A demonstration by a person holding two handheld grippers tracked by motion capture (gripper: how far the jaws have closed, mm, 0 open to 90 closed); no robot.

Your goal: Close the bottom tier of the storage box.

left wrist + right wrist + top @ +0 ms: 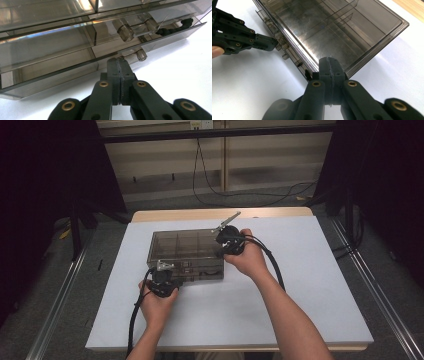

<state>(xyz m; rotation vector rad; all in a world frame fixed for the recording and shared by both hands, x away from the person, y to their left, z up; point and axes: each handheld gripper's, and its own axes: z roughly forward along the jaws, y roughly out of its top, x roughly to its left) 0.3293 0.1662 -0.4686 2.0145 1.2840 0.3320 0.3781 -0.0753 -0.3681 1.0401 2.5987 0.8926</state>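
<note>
A smoky see-through compartment box (185, 251) lies in the middle of the white table, lid down. My left gripper (167, 271) is at its front edge. In the left gripper view the left gripper (120, 60) is shut, tips against the box's front lip (62, 72) beside a clear latch (141, 54); nothing shows between the jaws. My right gripper (221, 251) is at the box's right end. The right gripper (329, 61) is shut too, tips over the near rim of the box (332, 27). The left gripper (268, 43) points at the latches there.
The white table top (310, 285) has free room to the right, left and front of the box. A grey plate (226, 222) sticks up from the right gripper. Cables (272, 265) trail from both grippers. Dark curtains and metal rails flank the table.
</note>
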